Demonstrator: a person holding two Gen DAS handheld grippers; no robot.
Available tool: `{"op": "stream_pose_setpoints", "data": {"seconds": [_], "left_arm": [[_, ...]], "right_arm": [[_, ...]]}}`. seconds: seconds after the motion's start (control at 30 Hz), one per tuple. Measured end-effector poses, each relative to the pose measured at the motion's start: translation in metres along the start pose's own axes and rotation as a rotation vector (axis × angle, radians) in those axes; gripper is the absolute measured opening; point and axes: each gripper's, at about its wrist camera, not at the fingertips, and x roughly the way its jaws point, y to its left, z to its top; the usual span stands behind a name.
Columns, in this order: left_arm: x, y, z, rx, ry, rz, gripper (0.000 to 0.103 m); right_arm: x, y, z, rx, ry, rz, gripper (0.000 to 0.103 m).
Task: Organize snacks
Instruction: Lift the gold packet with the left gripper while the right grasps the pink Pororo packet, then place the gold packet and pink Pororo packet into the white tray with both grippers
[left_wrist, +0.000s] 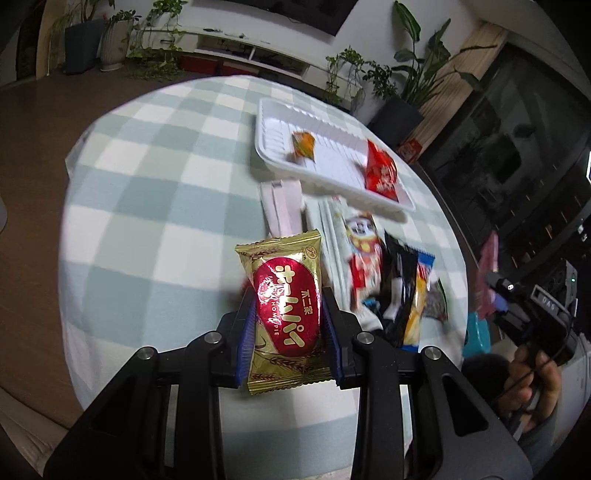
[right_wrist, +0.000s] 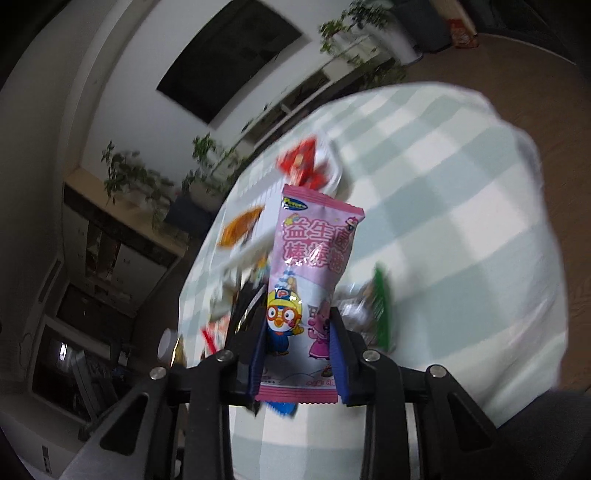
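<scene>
Mostly blurred: snack pile unreadable, white tray smeared. Left gripper clamps gold pie packet; right gripper clamps pink candy packet.

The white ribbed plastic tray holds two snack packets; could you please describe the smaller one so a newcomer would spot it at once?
On the round table with the pale green checked cloth, find the white ribbed plastic tray. The small orange-and-green packet lies near its middle, apart from the larger red foil packet at one end, which is solid red and clearly bigger.
</scene>
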Motion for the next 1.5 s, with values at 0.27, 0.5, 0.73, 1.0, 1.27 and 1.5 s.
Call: {"op": "stream_pose_setpoints", "data": {"seconds": [0.27, 0.5, 0.73, 1.0, 1.27, 1.5], "left_arm": [[-0.019, -0.012, 0.102, 0.067, -0.102, -0.008, 0.030], [0.033, -0.041, 0.206, 0.152, -0.094, 0.005, 0.030], [0.142, -0.055, 0.243, 0.225, 0.043, 0.084, 0.030], [0.202, -0.038, 0.224, 0.241, 0.118, 0.119, 0.030], [0.226, -0.029, 0.213, 0.247, 0.158, 0.148, 0.030], [0.233, -0.028, 0.203, 0.248, 0.186, 0.164, 0.030]], "right_arm": [[-0.049, -0.011, 0.099, 0.043, -0.252, -0.050, 0.033], [0.012, 0.072, 0.159, -0.189, -0.201, -0.004, 0.033], [0.152, 0.126, 0.162, -0.400, 0.115, -0.060, 0.033], [0.235, 0.119, 0.146, -0.475, 0.268, -0.172, 0.033], [0.266, 0.104, 0.133, -0.519, 0.341, -0.236, 0.033], [0.271, 0.101, 0.129, -0.532, 0.343, -0.262, 0.033]]}}
